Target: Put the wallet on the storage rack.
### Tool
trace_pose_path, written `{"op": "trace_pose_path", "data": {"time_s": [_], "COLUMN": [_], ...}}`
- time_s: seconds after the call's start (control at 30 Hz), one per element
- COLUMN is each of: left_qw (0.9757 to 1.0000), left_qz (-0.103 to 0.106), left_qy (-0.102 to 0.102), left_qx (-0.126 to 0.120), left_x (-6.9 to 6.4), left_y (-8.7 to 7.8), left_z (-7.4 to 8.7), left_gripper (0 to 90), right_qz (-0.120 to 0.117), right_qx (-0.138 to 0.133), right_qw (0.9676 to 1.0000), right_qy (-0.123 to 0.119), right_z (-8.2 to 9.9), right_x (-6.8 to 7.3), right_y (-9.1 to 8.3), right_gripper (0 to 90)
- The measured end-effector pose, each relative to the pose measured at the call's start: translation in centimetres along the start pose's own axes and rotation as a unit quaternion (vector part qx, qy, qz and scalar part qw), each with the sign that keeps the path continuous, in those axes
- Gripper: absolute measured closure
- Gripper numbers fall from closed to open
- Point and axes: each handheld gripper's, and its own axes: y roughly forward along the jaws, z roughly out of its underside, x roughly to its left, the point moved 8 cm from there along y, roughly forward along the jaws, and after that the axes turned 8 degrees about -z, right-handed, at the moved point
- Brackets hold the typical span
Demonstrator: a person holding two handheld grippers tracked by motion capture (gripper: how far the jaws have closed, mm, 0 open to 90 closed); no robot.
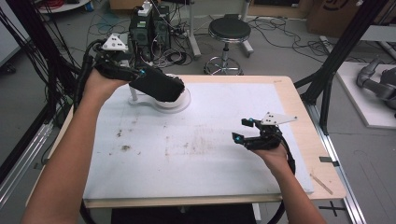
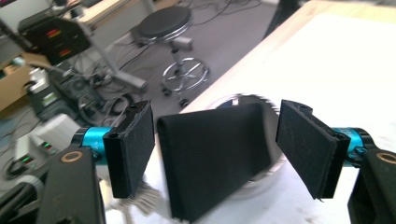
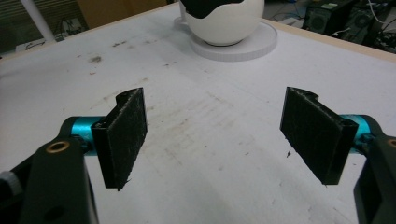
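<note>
The black case point(image 2: 212, 161) sits right between the left gripper point(image 2: 215, 149)'s jaws, but the pads point(image 2: 133, 147) aren't pressing it: there's a visible gap on both sides in the left gripper view, so the jaws stand wide and loose around it. From above, the case point(image 1: 156, 85) is at the far left of the table, hanging over a white round stand point(image 1: 180, 103) with the left gripper point(image 1: 140, 74) just behind it. Whether the case rests on that stand or hangs free above it is hard to tell; the picture is a bit blurred there.

The right gripper point(image 3: 215, 140) is wide open too, nothing between its pads point(image 3: 123, 135), just the stained white mat point(image 3: 196, 154) below. In the high view it point(image 1: 243, 131) hovers over the near right part of the mat point(image 1: 201, 163), well apart from the case, jaws pointing left. The right gripper view shows a white ball-shaped shell point(image 3: 224, 21) with something black in it on a round base point(image 3: 261, 44) at the far end.

Past the table's far edge there's a black stool point(image 1: 229, 30) and a mess of cables point(image 1: 168, 56) on the floor.
</note>
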Motion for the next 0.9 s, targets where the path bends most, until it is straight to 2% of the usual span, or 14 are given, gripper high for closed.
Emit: {"op": "trace_pose_path", "data": {"time_s": [0.1,0.3,0.43,0.53,0.77,0.9], "left_qw": [0.9999,0.9986,0.9976,0.9956,0.9911,0.9869], "left_qz": [0.014,0.044,0.053,0.07,0.101,0.123], "left_qy": [-0.001,-0.02,-0.034,-0.048,-0.062,-0.081], "left_qx": [-0.008,-0.02,-0.029,-0.04,-0.06,-0.067], "left_x": [-1.0,-3.3,-4.8,-6.1,-8.4,-9.7], "left_y": [-1.1,-1.8,-2.2,-2.6,-3.1,-3.1], "left_z": [0.8,3.5,5.4,6.5,9.0,10.6], "left_gripper": [28.2,27.2,24.3,23.6,21.3,21.0], "right_qz": [0.001,0.011,0.021,0.026,0.031,0.039], "right_qx": [-0.002,0.004,-0.004,-0.005,-0.006,-0.005], "right_qw": [1.0,0.9999,0.9997,0.9995,0.9993,0.9991], "right_qy": [0.007,0.007,0.012,0.017,0.021,0.018], "right_z": [0.0,0.4,0.6,0.8,1.1,1.2], "right_x": [-0.2,-0.6,-1.1,-1.4,-1.8,-1.9], "right_y": [-0.1,-0.4,-1.0,-1.3,-1.3,-1.4], "right_gripper": [23.4,23.2,23.2,23.2,22.5,22.2]}}
